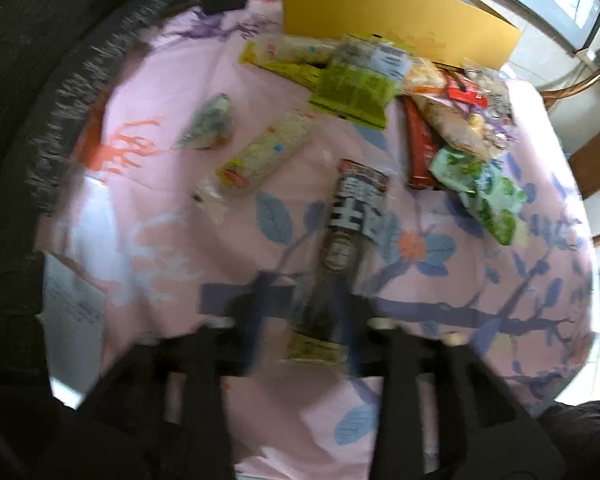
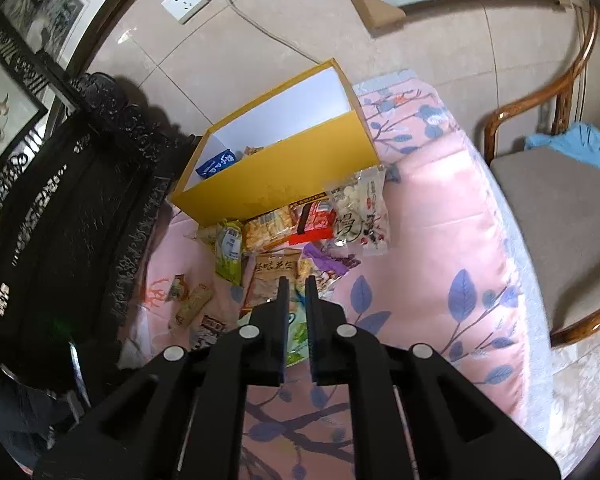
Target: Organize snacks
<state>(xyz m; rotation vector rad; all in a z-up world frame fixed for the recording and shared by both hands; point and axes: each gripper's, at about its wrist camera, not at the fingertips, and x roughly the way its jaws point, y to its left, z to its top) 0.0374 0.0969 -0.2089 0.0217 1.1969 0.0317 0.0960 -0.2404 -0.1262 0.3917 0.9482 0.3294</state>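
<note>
Snacks lie scattered on the pink floral cloth point(image 1: 148, 80) before the yellow box point(image 2: 284, 184). Dark long packet point(image 1: 352, 216) lies between the left gripper point(image 1: 304, 316) jaws, long axis running straight ahead toward the box; jaws part-open around its near end, blur hides any contact. Left hand is nearer to it. Right gripper point(image 2: 298, 284) hovers over the pile, jaws nearly closed, empty. A few packets already sit in the box.

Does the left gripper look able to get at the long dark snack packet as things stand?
Probably yes. The left gripper already straddles the near end of the dark snack packet, jaws apart, and nothing lies over it on the pink cloth. The blur hides any contact.
</note>
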